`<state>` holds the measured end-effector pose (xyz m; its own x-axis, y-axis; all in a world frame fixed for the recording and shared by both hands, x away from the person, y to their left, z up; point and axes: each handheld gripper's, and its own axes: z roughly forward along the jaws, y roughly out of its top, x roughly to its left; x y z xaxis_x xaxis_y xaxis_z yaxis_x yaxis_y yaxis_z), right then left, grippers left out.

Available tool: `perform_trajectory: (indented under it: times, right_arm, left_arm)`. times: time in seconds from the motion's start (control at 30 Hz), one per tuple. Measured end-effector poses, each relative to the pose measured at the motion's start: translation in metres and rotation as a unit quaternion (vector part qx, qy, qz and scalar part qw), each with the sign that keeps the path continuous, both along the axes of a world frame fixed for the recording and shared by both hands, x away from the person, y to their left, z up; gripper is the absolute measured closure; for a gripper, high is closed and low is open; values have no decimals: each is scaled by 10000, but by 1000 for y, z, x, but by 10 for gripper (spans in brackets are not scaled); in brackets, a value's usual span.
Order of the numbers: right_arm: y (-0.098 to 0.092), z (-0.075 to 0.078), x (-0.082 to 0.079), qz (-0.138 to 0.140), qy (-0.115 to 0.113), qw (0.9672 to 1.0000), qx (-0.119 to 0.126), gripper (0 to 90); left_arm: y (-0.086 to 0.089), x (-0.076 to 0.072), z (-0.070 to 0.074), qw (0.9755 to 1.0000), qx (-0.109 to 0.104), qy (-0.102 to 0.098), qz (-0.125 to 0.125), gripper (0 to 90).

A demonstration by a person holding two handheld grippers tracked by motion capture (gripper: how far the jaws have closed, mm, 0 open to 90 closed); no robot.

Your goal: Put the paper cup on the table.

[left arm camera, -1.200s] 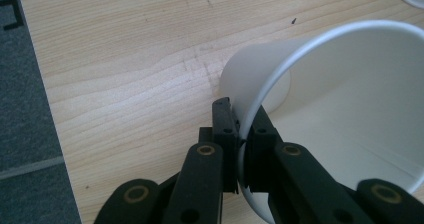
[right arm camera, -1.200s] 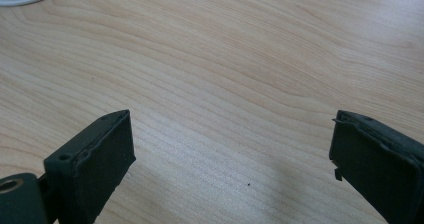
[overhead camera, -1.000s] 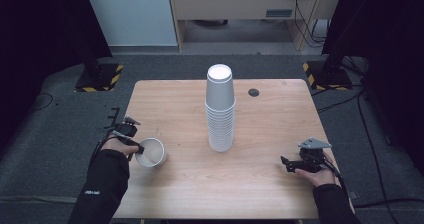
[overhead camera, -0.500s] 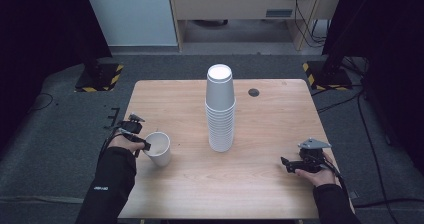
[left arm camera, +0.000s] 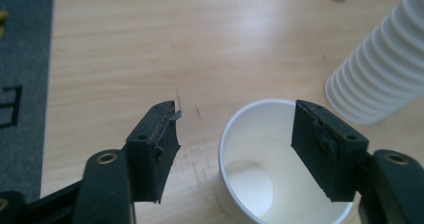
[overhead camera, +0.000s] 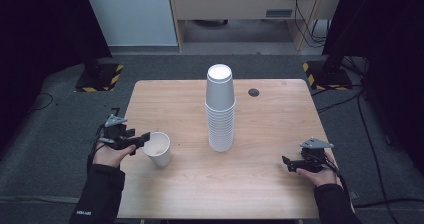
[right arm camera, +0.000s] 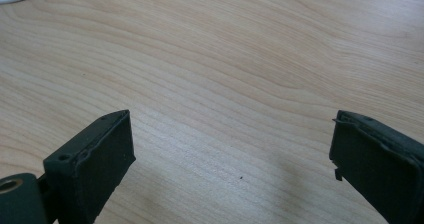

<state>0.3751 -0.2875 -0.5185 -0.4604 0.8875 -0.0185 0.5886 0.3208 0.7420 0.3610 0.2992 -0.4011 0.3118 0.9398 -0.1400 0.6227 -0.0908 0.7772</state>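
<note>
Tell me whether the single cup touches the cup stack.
Apart. High view shows bare table between the single cup and the cup stack.

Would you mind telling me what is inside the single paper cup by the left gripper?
The single cup looks empty: white walls and bare bottom. One jaw of the left gripper covers part of its rim.

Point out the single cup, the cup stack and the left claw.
single cup [overhead camera: 160,155], high view, its outer wall.
cup stack [overhead camera: 220,119], high view, mid-height of the stack.
left claw [left arm camera: 235,144], left gripper view, midway between its fingertips.
</note>
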Motion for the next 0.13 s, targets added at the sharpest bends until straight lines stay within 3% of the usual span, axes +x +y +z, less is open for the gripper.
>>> perform_trajectory:
  times: [0.07, 0.13]
  right_arm:
    - [-1, 0, 0, -46, -23, 10000, 34, 43]
    - [-2, 1, 0, -86, -44, 9999, 52, 43]
  left_arm:
    - [7, -8, -1, 9985, -162, -509, 151, 313]
    - [13, -14, -3, 9955, -276, -863, 274, 303]
